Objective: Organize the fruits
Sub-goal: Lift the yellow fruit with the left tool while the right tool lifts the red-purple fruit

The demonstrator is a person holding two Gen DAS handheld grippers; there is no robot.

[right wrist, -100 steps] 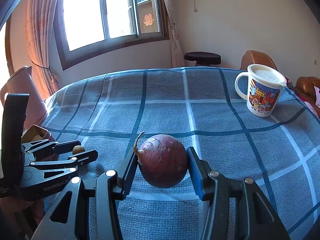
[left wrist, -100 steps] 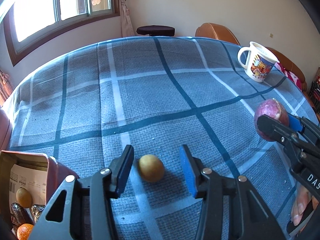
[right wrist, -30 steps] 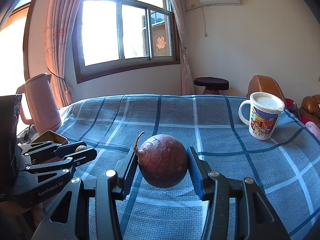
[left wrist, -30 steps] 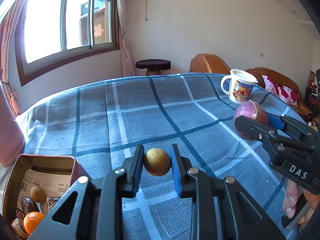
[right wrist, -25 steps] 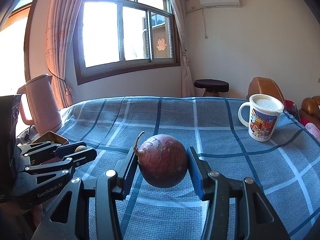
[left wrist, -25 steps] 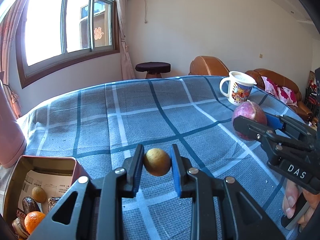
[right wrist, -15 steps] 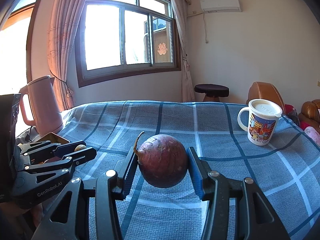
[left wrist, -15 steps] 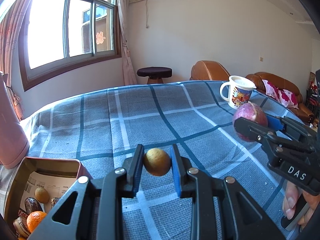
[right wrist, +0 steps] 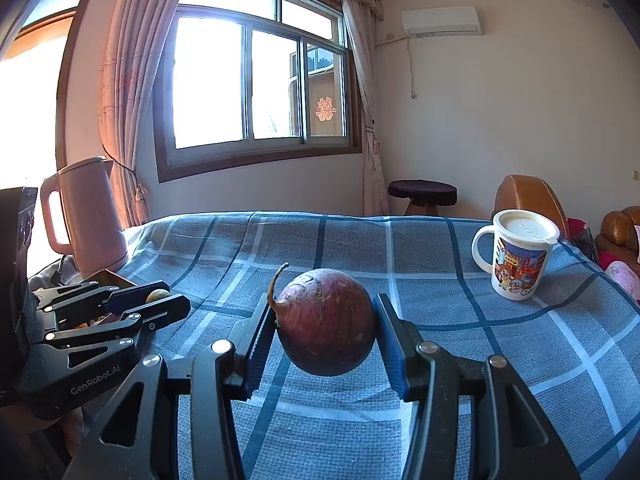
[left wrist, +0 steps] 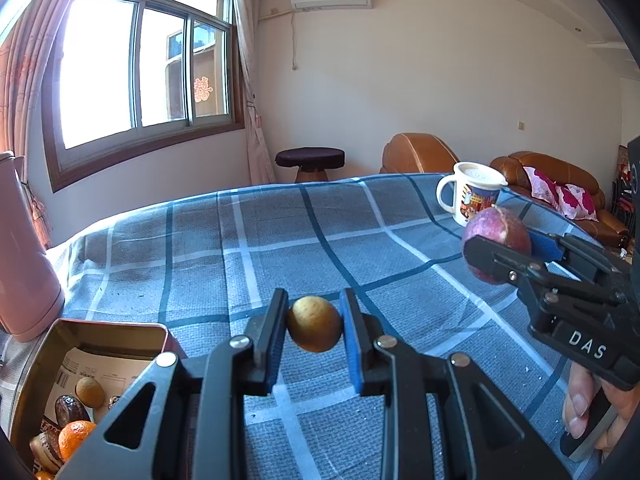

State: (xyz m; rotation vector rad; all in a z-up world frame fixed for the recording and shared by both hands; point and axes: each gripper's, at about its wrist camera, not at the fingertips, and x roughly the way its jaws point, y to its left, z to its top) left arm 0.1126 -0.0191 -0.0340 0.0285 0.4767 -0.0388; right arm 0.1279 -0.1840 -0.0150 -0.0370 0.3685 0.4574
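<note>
Left gripper [left wrist: 314, 330] clamped on small yellow-brown fruit [left wrist: 314, 329], pads pressing both sides, fruit lifted clear of blue plaid tablecloth [left wrist: 280, 240]. Gripper tilted slightly down, just beside open tin box [left wrist: 100, 332] at lower left; box holds orange [left wrist: 76, 436] and other fruits. Right gripper [right wrist: 326, 334] closed around purple passion fruit [right wrist: 326, 322], stem pointing up-left, held above cloth, angled slightly down. Person's fingers [left wrist: 576, 400] wrapped on right gripper's handle. Grippers side by side, apart. Lidded mug [right wrist: 516, 260] stands far right on cloth; pink kettle [right wrist: 86, 216] far left.
</note>
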